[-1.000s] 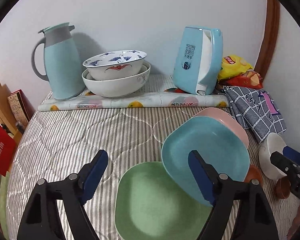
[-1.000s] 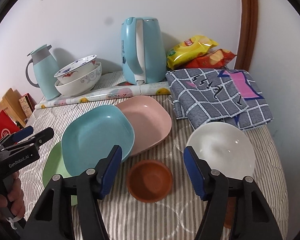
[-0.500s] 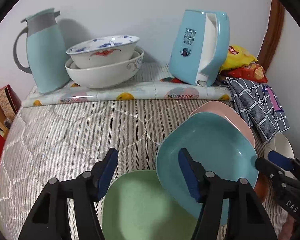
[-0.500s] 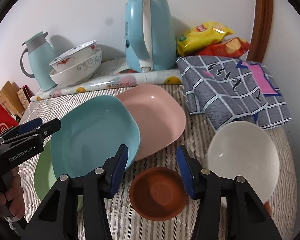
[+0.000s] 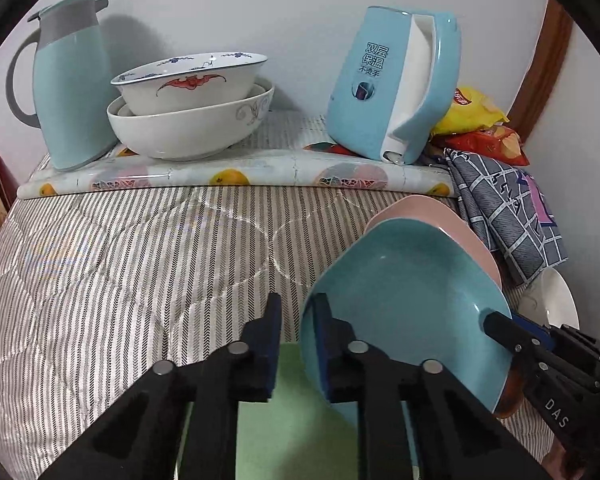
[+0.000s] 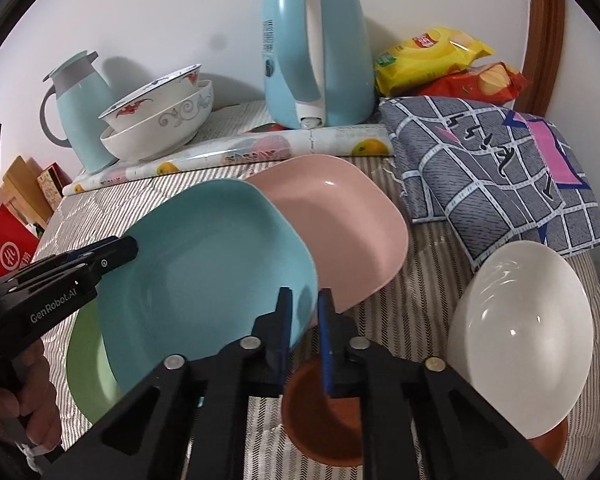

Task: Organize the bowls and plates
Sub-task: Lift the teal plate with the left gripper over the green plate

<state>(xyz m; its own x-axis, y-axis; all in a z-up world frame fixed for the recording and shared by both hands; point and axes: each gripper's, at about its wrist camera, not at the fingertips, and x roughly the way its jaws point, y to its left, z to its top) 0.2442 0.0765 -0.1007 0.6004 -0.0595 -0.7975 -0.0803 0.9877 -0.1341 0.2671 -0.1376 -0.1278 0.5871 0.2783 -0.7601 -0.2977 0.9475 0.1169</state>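
Note:
A blue square plate [image 5: 412,300] [image 6: 204,264] lies tilted, overlapping a green plate [image 5: 296,420] [image 6: 86,364] and a pink plate [image 6: 340,220] [image 5: 428,212]. My left gripper [image 5: 298,344] has closed on the blue plate's left rim; it shows at the left in the right wrist view [image 6: 112,256]. My right gripper [image 6: 304,328] has closed on the blue plate's right rim; it shows at the right in the left wrist view [image 5: 500,326]. A small brown bowl [image 6: 320,412] and a white bowl [image 6: 520,332] sit by the right gripper. Two stacked patterned bowls [image 5: 192,108] [image 6: 160,116] stand at the back.
A blue thermos jug [image 5: 72,80] and a blue kettle [image 5: 396,80] stand on a fruit-print mat [image 5: 228,174] by the wall. A folded checked cloth [image 6: 496,172] and snack bags [image 6: 440,60] lie at the back right. Boxes [image 6: 16,248] sit off the left edge.
Both grippers moved forward and closed from wide open onto opposite rims of the blue plate. The plates and bowls have stayed where they were.

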